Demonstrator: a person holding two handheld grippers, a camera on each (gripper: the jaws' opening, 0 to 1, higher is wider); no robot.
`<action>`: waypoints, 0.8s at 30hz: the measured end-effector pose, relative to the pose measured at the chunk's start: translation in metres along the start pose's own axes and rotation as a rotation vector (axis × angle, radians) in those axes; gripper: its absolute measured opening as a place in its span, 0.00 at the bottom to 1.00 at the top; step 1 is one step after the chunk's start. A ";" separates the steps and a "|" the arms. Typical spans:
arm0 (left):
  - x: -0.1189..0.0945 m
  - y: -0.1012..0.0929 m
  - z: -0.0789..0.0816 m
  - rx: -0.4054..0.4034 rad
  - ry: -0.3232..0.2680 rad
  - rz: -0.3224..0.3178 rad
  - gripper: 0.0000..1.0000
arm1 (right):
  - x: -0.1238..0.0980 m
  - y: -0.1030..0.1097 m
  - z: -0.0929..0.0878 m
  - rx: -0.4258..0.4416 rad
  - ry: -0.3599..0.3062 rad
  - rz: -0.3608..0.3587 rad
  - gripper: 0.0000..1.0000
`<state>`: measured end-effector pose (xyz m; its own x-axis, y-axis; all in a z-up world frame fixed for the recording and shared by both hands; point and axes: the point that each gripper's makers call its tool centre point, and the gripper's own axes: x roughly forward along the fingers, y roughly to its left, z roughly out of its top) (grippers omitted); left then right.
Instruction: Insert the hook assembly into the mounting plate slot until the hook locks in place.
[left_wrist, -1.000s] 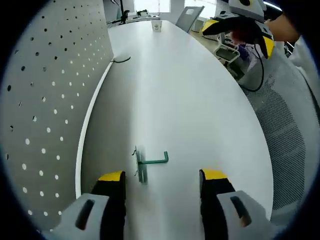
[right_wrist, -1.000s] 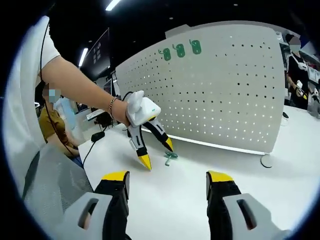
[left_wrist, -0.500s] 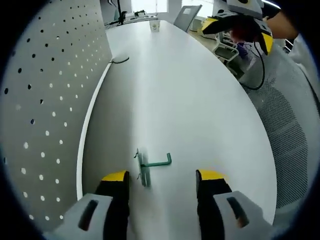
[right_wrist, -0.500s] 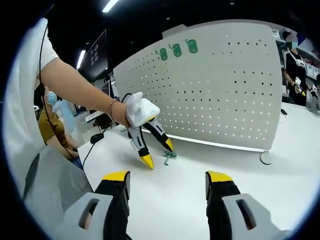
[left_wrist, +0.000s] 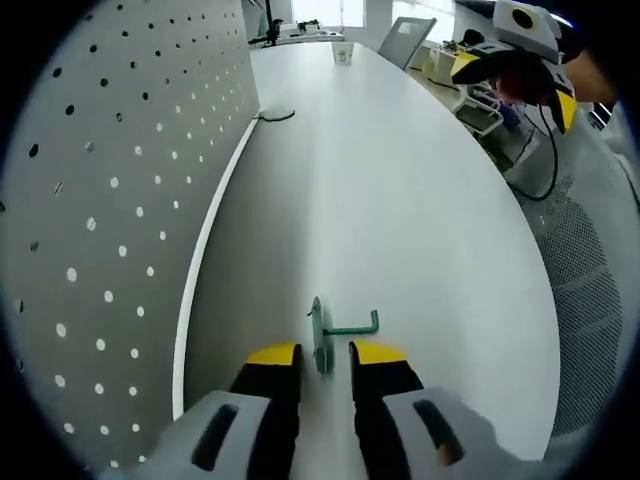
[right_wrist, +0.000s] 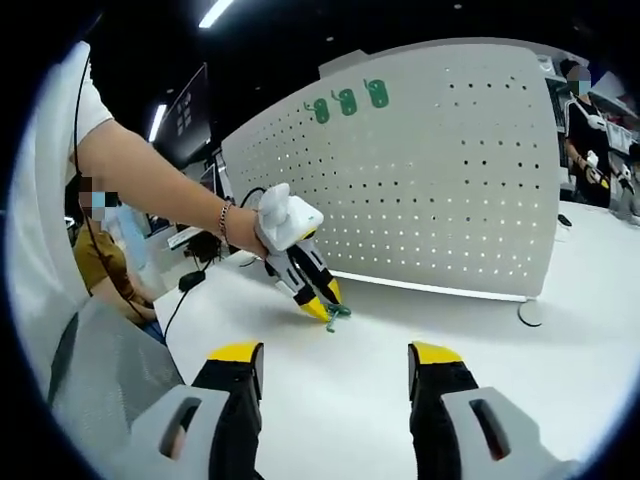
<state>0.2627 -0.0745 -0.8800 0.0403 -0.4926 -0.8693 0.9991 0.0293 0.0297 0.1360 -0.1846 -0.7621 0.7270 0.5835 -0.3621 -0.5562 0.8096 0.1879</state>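
Since a second ago, our left hand-held gripper (left_wrist: 325, 358) has narrowed its yellow-tipped jaws around the small green metal hook (left_wrist: 335, 331) lying on the white desk (left_wrist: 400, 200), beside the white perforated pegboard panel (left_wrist: 110, 200). Our right hand-held gripper (right_wrist: 333, 355) hovers well apart above the desk, jaws spread, grasping nothing.

Counts: 1 green hook (left_wrist: 335, 331) on the counter (left_wrist: 400, 190). 1 white pegboard panel (right_wrist: 440, 180), with 3 green tags (right_wrist: 346, 102) at its top edge. 2 grippers: left (left_wrist: 322, 362), right (right_wrist: 330, 350). 1 paper cup (left_wrist: 343, 53) at the counter's far end. 1 mesh chair (left_wrist: 590, 300).
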 end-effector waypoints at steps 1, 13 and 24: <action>0.000 0.000 0.000 -0.001 0.002 0.003 0.13 | 0.000 0.000 0.000 0.000 0.000 -0.001 0.56; 0.001 0.003 -0.001 -0.007 0.001 0.028 0.04 | -0.001 -0.001 0.001 0.012 -0.008 -0.004 0.55; 0.000 0.003 -0.001 0.008 -0.004 0.035 0.04 | -0.002 -0.003 0.003 0.021 -0.019 -0.011 0.55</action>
<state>0.2656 -0.0732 -0.8803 0.0754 -0.4949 -0.8657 0.9972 0.0395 0.0643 0.1378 -0.1879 -0.7593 0.7410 0.5751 -0.3467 -0.5391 0.8173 0.2034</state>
